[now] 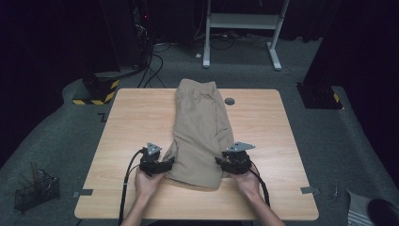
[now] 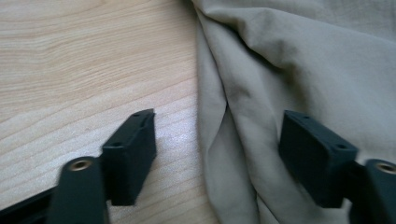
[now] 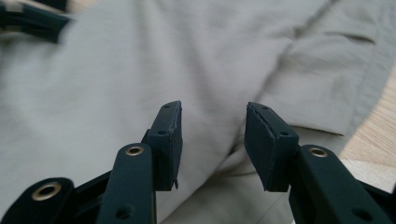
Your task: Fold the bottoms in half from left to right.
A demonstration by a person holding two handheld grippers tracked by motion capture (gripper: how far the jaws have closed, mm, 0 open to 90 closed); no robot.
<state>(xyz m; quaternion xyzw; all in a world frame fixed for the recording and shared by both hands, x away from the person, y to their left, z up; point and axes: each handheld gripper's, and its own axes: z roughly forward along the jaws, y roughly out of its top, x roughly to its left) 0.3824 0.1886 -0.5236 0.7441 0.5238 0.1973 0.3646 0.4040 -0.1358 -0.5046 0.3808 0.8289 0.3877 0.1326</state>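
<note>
Beige shorts (image 1: 197, 132) lie folded lengthwise down the middle of a light wooden table (image 1: 131, 122), waistband at the far end. At the near left corner of the cloth, my left gripper (image 1: 168, 162) is open. In the left gripper view its jaws (image 2: 218, 115) straddle the shorts' (image 2: 303, 70) edge, one over bare wood (image 2: 84, 56) and one over fabric, neither pressing. My right gripper (image 1: 220, 161) is at the near right edge of the cloth. It stands open (image 3: 213, 106) low over the shorts (image 3: 187, 56), with nothing pinched between its pads.
A grey grommet (image 1: 229, 101) sits in the table beside the waistband. Tape pieces (image 1: 83, 193) mark the near corners. On the floor are a wire basket (image 1: 36, 190) at the left, a striped base (image 1: 96, 92), cables, and a white desk frame (image 1: 242, 21) behind.
</note>
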